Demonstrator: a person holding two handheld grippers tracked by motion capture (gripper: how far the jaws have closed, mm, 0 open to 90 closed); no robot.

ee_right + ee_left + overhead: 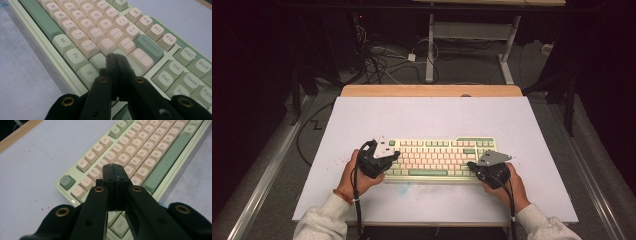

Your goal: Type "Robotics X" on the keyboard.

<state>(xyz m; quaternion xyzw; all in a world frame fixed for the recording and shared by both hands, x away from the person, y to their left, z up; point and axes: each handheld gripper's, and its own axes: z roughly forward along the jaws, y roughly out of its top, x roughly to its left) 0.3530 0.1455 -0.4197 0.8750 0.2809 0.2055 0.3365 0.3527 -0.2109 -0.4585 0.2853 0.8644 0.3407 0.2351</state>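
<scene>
Typing on the keyboard [439, 159] looks like the work in hand, and it seems to be at an early or middle point, since nothing on the bench [427, 117] shows what has been entered so far. The keyboard, pale green with cream keys, lies near the front edge of the bench, between the two hands. The left gripper [388, 159] hangs over the keyboard's left end; in the left gripper view its jaws are pressed together with nothing between them, the tips poised above the letter keys [130, 160] of the left block, around the D key. Whether they touch a key cannot be told. The right gripper [472, 166] sits at the keyboard's right end, jaws likewise together and empty, tips low over the pale keys just below the backspace key [150, 47]. Both closed tips appear set to serve as prodding fingers. Left to do, as a judgement: lower a tip squarely onto one key without catching its neighbours, then carry on key by key.
</scene>
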